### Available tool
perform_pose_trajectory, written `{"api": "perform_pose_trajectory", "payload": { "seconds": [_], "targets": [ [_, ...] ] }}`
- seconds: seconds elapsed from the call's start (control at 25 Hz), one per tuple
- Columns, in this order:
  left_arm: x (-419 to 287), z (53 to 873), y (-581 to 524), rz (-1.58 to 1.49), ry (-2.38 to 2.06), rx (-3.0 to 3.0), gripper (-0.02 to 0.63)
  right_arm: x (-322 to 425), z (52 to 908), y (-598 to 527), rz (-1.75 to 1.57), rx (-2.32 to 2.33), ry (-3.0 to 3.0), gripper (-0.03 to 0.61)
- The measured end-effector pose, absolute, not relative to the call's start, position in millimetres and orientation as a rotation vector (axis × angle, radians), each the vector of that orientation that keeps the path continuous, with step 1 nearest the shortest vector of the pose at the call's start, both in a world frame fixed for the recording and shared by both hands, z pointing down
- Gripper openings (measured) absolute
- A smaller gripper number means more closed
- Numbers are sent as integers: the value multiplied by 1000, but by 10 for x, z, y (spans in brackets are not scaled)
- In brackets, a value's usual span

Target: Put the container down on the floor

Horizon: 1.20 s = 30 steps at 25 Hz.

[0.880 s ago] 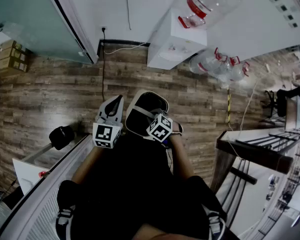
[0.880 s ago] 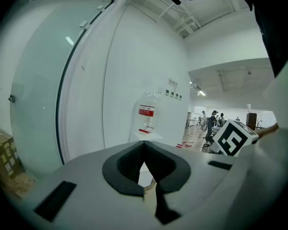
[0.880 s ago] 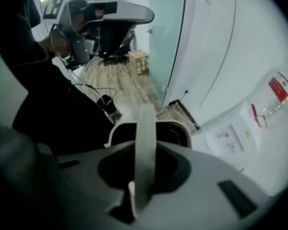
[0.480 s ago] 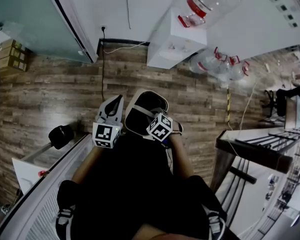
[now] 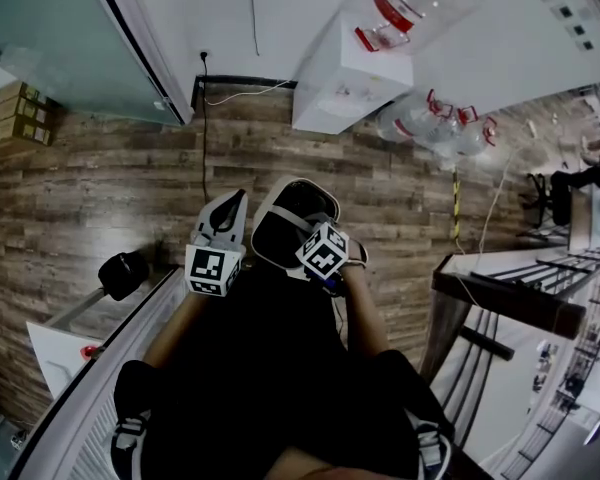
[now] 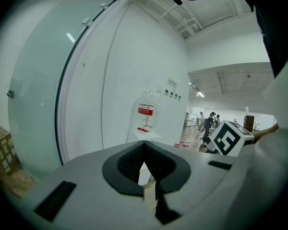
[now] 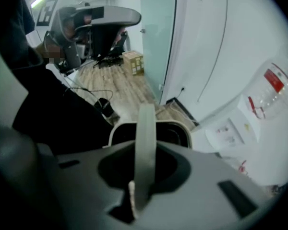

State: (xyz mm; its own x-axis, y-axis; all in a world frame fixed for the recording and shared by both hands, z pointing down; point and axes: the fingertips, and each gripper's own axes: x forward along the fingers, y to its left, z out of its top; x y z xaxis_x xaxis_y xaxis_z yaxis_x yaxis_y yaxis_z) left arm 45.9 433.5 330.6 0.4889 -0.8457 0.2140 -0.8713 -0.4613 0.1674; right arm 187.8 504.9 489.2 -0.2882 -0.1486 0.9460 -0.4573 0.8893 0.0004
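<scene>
A white container (image 5: 280, 230) with a dark inside hangs in front of the person's body, above the wooden floor (image 5: 100, 198). A pale handle (image 7: 145, 143) arches over its rim (image 7: 182, 131). My right gripper (image 5: 310, 240) is shut on that handle, which runs straight between the jaws in the right gripper view (image 7: 136, 195). My left gripper (image 5: 230, 208) is just left of the container, apart from it. In the left gripper view (image 6: 149, 190) its jaws stand together with nothing between them.
A white water dispenser (image 5: 350, 83) with a bottle (image 5: 410, 3) on top stands at the wall ahead, with spare bottles (image 5: 440, 128) on the floor beside it. A glass partition (image 5: 50, 38) and cardboard boxes (image 5: 15, 113) are at left. A desk (image 5: 510, 288) stands at right.
The container and my right gripper have shifted very slightly to the right. The left gripper has kept its place.
</scene>
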Motion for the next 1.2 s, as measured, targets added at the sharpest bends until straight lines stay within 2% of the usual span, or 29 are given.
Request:
{"api": "perform_pose_trajectory", "payload": {
  "seconds": [0.8,1.2],
  "targets": [
    [-339,3397,3822,116,-1391,2497,26,1489,4887,4585,440,606,-1827,67],
    [-506,3474,3615,120,-1402,2464,26,1220,4912,4132,411,599,-1849,67]
  ]
}}
